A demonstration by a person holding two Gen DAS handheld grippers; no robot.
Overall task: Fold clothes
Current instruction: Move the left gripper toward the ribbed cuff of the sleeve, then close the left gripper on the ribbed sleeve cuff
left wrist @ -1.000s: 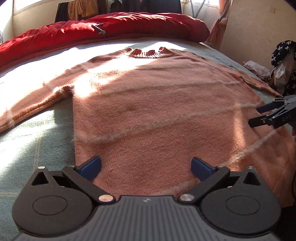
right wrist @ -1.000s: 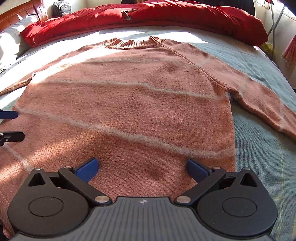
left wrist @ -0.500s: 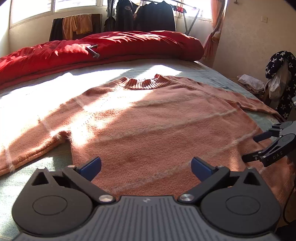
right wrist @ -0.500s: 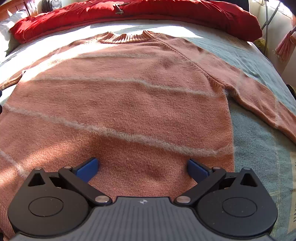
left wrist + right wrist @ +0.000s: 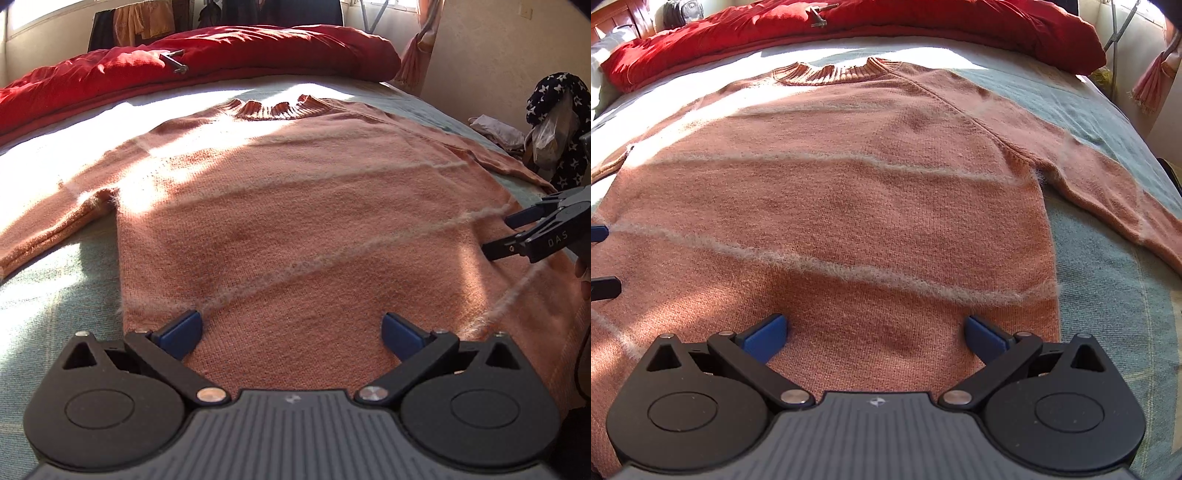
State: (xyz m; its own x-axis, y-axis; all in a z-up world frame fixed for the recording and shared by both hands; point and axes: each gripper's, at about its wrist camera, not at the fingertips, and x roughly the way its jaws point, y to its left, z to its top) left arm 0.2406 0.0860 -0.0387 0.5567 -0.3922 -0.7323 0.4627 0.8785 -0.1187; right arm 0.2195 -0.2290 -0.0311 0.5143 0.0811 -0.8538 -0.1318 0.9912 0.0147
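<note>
A salmon-pink knitted sweater (image 5: 295, 206) with thin pale stripes lies flat, front down the bed, collar (image 5: 277, 108) at the far end and both sleeves spread sideways. My left gripper (image 5: 291, 330) hovers open over the hem's left part, nothing between its blue pads. My right gripper (image 5: 875, 334) is open over the hem's right part (image 5: 871, 229). In the left wrist view the right gripper (image 5: 506, 234) shows at the right edge, jaws apart. The left gripper's fingertips (image 5: 604, 260) peek in at the right wrist view's left edge.
The sweater rests on a pale green bedsheet (image 5: 1108, 280). A red duvet (image 5: 221, 55) is bunched along the far side. Beyond the bed's right edge, a star-patterned dark cloth and bags (image 5: 554, 122). Clothes hang by the window (image 5: 147, 22).
Both grippers have dipped back down and nearer to the sweater's lower part after rising half a second ago. Both stay open and the sweater has not moved.
</note>
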